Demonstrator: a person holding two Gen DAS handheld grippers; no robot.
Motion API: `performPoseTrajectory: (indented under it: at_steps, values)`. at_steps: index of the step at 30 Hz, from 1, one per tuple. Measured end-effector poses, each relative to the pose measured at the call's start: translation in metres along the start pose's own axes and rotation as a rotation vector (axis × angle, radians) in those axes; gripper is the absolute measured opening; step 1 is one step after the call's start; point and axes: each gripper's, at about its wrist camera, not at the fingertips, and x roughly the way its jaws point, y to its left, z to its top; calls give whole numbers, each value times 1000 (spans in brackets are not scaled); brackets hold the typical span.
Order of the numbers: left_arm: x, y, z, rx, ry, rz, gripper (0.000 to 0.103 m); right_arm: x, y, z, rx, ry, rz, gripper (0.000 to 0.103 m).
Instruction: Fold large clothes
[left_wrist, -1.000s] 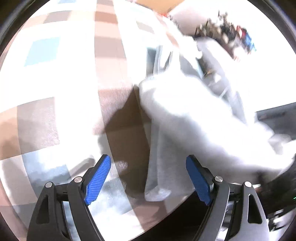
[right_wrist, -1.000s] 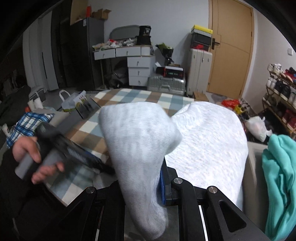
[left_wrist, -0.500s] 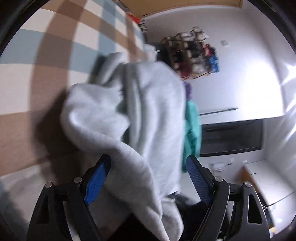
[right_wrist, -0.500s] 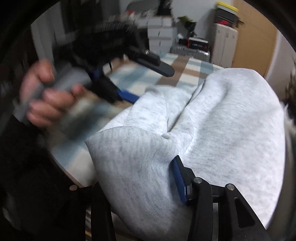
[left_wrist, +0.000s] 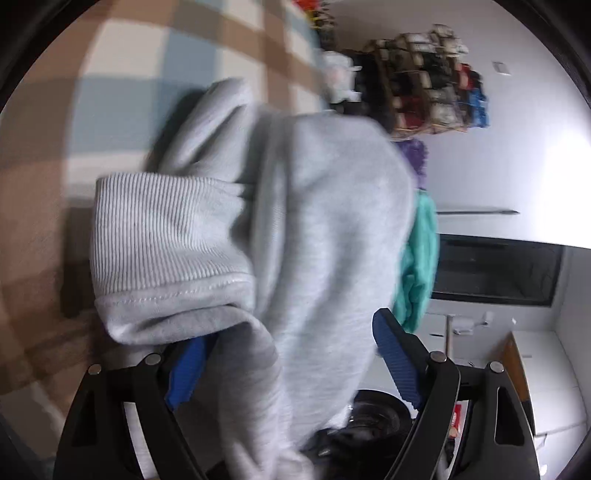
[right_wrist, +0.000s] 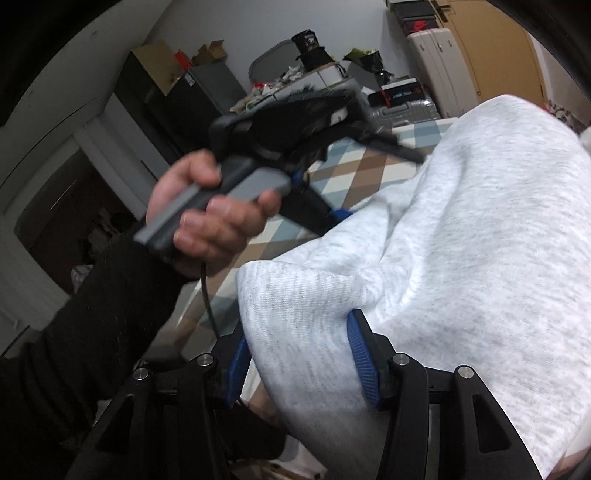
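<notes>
A light grey sweatshirt (left_wrist: 314, 206) lies bunched on the checked tablecloth (left_wrist: 129, 92). Its ribbed edge (left_wrist: 166, 229) is folded toward me. My left gripper (left_wrist: 291, 365) is open wide, and grey cloth hangs loose between its blue pads, draped over the left one. In the right wrist view the sweatshirt (right_wrist: 480, 221) fills the right side. The right gripper (right_wrist: 299, 363) has its jaws opening, with the ribbed edge (right_wrist: 295, 295) lying loose between them. A hand (right_wrist: 214, 221) in a black sleeve holds the left gripper above the cloth.
A teal garment (left_wrist: 421, 266) lies just beyond the sweatshirt, with a shoe rack (left_wrist: 424, 81) against the wall behind. Past the table stand a silver suitcase (right_wrist: 402, 110), white drawers, a dark cabinet (right_wrist: 166, 92) and a wooden door (right_wrist: 498, 62).
The right jaws, shut on the ribbed edge a second ago, have parted and the gripper has dropped. The left gripper has swung over to the sweatshirt, so cloth now hangs between its fingers.
</notes>
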Motion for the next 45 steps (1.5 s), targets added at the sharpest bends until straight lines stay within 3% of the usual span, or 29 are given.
performPoseTrajectory:
  at_steps: [3,8,10,11,12,14,16,19,22,25,27,28,29,30,31,32,34,35,38,40,42,44,45]
  values:
    - [6,-30,1,96,3,-21,81,-1,-7,-1,46,-9,27,44]
    - [11,-95,-3,376,-4,-115,81,4,-26,-2,139,27,94,39]
    - [21,-109,0,493,-8,-30,81,8,-23,-3,140,46,78,38]
    - [25,-107,3,499,-12,37,81,8,-22,-2,134,44,69,38]
    - [25,-98,4,467,-8,75,81,8,-22,-1,134,39,67,38]
    - [18,-75,9,360,4,81,81,7,-21,-1,141,33,66,37]
    - [5,-56,10,276,-41,123,81,2,-22,-1,139,17,83,37]
    - [-10,-40,-2,257,-84,188,81,-12,-21,-5,140,-28,130,41]
    - [9,-31,-3,198,-27,137,83,-29,-24,-9,150,-93,153,46]
    - [36,-32,-8,212,38,230,83,-52,-21,-15,146,-190,171,53]
    - [52,-23,-10,177,92,269,83,-71,-18,-19,136,-282,151,63]
    - [56,-20,-12,162,108,256,83,-82,-20,-22,144,-332,131,76]
    - [59,-19,-14,158,104,242,83,-96,-24,-28,163,-398,94,81]
    - [56,-20,-17,171,83,226,78,-107,-28,-33,190,-443,58,81]
    - [51,-22,-22,184,80,205,61,-109,-33,-32,226,-473,20,81]
    - [47,-22,-25,195,83,191,54,-117,-39,-37,279,-510,-22,81]
    - [37,-24,-33,224,65,193,28,-129,-52,-43,352,-567,-65,81]
    - [31,-25,-36,224,53,184,25,-135,-59,-45,383,-583,-104,84]
    - [9,-27,-46,212,18,132,15,-141,-77,-36,441,-510,-272,87]
    - [-5,-34,-55,245,0,95,11,-124,-96,-25,469,-384,-371,87]
    - [-19,-38,-63,291,1,58,11,-104,-115,-19,476,-258,-356,84]
    - [-40,-32,-67,322,-62,113,11,-85,-125,-17,484,-185,-288,72]
    - [-48,-28,-68,333,-96,167,12,-84,-129,-20,474,-180,-276,72]
